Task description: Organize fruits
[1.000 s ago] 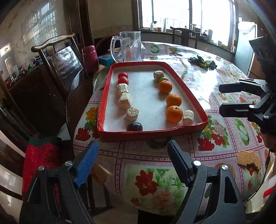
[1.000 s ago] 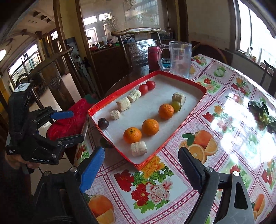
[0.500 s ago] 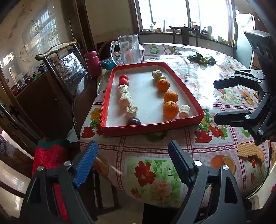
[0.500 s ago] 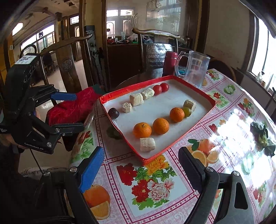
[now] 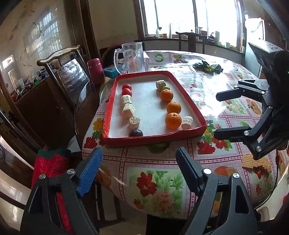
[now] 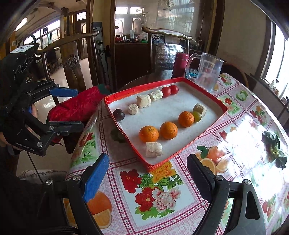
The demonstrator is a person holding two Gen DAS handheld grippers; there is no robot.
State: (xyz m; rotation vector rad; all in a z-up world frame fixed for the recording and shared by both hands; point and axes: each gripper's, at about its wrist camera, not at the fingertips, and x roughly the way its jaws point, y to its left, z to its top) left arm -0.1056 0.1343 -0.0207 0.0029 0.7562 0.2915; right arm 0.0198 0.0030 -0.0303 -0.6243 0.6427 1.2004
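Fruit lay in two rows inside the tray [image 5: 191,98], so sorting appeared largely done, while left gripper [image 5: 139,171] and right gripper [image 6: 148,179] hung empty, jaws apart, short of it.

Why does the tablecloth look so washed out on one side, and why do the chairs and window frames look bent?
Right wrist view: window light glares off the glossy tablecloth, bleaching its pattern, while the red tray stays evenly lit. Left wrist view: the windows are blown out white, with similar glare beyond the tray. Both views: the fisheye lens curves straight edges near the borders.
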